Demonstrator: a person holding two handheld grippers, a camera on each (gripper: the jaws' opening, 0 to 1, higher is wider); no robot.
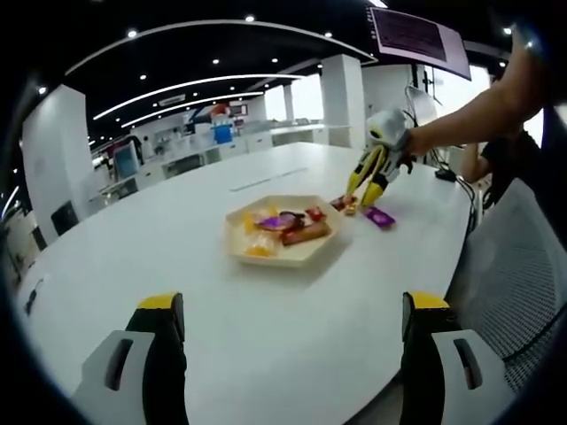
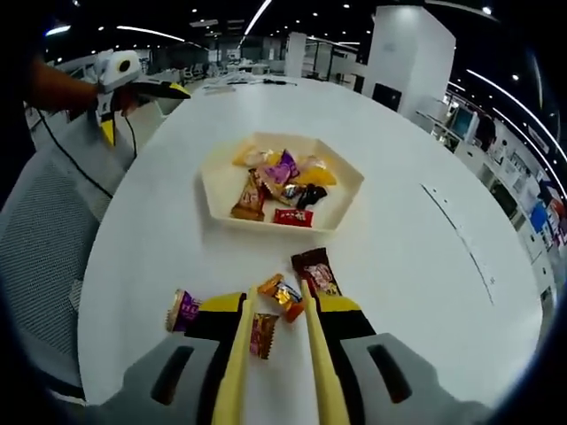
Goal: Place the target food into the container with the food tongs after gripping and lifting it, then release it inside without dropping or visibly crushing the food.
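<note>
White bench: round top; carries the tray and loose sweets.
Tray: pale hexagonal dish, mid-bench, holding mixed wrapped sweets in yellow, purple, brown, red and black.
Tray, left gripper view: same dish, far from that tool, with the right tool beyond it.
Right tool: grips a pair of yellow food tongs; the tong arms run forward between the jaws, tips apart.
Orange sweet: lies on the bench between the tong tips, just near of the tray; whether the tips touch it I cannot tell.
Dark red packet: on the bench just right of the orange sweet, between it and the tray.
Brown sweet: on the bench between the tong arms, nearer the tool.
Purple sweet: on the bench, left of the tool, apart from the tongs.
Right tool, left gripper view: seen at the far right of the tray, held in a person's hand, tongs pointing down to the sweets.
Left tool: jaws wide apart, holding nothing, over bare bench.
</note>
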